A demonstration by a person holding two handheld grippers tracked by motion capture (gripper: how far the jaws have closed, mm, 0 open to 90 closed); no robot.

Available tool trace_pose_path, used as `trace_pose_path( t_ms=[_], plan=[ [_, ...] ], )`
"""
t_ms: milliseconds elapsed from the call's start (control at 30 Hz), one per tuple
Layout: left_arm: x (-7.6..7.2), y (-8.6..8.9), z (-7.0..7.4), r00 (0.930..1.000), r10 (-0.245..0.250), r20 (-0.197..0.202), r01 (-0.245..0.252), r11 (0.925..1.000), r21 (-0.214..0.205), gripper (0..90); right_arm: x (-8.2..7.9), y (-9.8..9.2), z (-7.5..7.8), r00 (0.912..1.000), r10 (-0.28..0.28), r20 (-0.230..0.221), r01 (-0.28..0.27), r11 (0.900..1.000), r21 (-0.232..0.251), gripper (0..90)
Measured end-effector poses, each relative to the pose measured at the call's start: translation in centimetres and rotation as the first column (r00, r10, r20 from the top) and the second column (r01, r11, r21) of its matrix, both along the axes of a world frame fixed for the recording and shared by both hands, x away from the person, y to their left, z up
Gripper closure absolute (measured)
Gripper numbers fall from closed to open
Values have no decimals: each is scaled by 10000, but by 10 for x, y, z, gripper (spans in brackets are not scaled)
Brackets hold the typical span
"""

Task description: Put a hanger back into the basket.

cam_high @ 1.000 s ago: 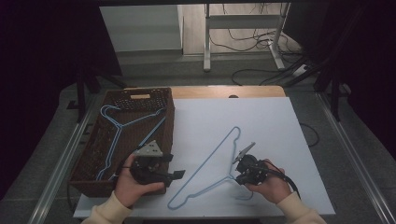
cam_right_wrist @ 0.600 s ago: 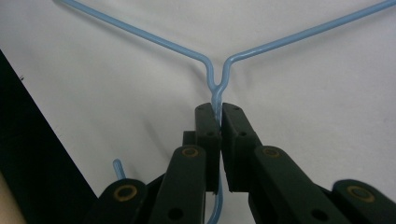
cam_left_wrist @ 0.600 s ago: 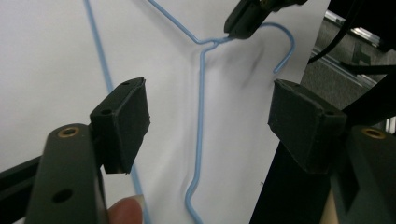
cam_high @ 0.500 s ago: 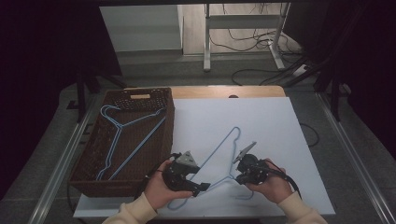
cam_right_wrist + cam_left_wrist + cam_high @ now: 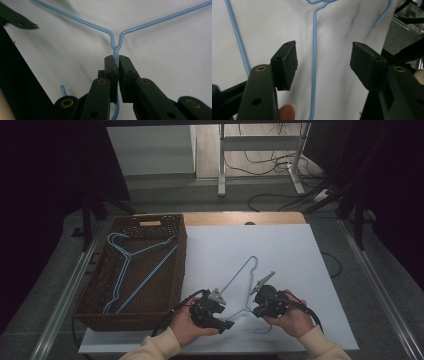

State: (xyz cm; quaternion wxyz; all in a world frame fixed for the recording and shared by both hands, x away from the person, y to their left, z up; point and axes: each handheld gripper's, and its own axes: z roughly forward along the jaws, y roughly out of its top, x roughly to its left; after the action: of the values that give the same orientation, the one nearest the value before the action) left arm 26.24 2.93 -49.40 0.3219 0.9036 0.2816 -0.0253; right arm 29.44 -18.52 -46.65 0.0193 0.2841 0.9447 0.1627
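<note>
Right claw [image 5: 116, 65]: its two black jaws are pressed together on the twisted neck of a light-blue wire coat hanger [image 5: 239, 282], just below the point where the two shoulder wires part. Left claw [image 5: 323, 65]: jaws spread wide, gripping nothing, with one straight wire of the same hanger running between them and touching neither pad. Both claws sit at the near edge of the white-covered bench [image 5: 300, 250], each in one of the person's hands; the hanger lies flat on the white surface between and beyond them, its hook end pointing away from the person.

Risks, as judged: the hold is on thin round wire at a single point, so the hanger may swivel or slip in the right claw if lifted. The left claw may shut beside the wire, or press it against the bench, if it drifts sideways before shutting.

Farther left, a dark woven wicker basket [image 5: 97, 292] holds another light-blue wire hanger [image 5: 131, 254]; a swinging hanger could snag on the basket's rim.
</note>
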Motion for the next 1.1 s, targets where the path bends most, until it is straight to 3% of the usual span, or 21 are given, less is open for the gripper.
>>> trace_pose_path(
  t_ms=[333,1100],
  plan=[
    [6,-9,-17,9997,-52,-233,59,9996,287,497,0,0,1,10000,35,39,-35,10000,41,864],
    [7,-10,-20,9997,-91,-244,99,9993,358,754,-3,0,7,9998,96,159,-99,9998,174,864]
  ],
)
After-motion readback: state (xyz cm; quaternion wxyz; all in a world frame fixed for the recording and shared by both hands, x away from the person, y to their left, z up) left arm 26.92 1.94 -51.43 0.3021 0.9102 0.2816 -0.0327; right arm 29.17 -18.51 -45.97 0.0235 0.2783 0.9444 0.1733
